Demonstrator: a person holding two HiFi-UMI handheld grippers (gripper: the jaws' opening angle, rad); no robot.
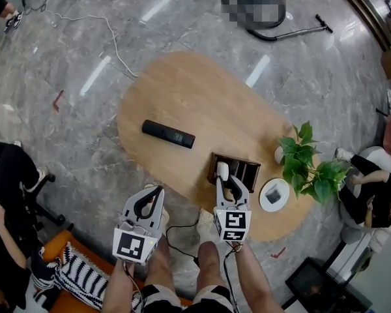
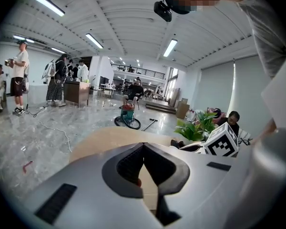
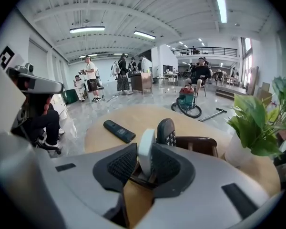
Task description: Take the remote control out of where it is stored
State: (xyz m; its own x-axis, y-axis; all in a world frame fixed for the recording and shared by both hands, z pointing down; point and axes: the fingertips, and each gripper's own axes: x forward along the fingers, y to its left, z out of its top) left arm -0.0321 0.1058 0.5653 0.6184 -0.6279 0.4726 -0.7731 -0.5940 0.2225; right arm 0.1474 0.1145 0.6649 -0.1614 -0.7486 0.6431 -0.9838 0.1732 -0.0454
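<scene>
A white remote control (image 3: 146, 151) stands upright in a dark brown holder (image 1: 246, 172) near the front right of the oval wooden table (image 1: 182, 90). My right gripper (image 1: 223, 172) has its pads pressed on both sides of this white remote (image 1: 223, 169). A dark remote with buttons (image 3: 166, 131) stands in the same holder (image 3: 200, 144) just behind it. A black remote (image 1: 168, 134) lies flat at the table's middle, also seen in the right gripper view (image 3: 119, 130). My left gripper (image 1: 158, 192) hangs off the table's front edge, jaws together and empty (image 2: 143, 147).
A leafy green plant (image 1: 309, 168) and a white round dish (image 1: 274, 195) stand right of the holder. A vacuum cleaner (image 1: 253, 8) and a white cable (image 1: 111, 41) lie on the marble floor beyond the table. People sit at the far left and right (image 1: 378, 197).
</scene>
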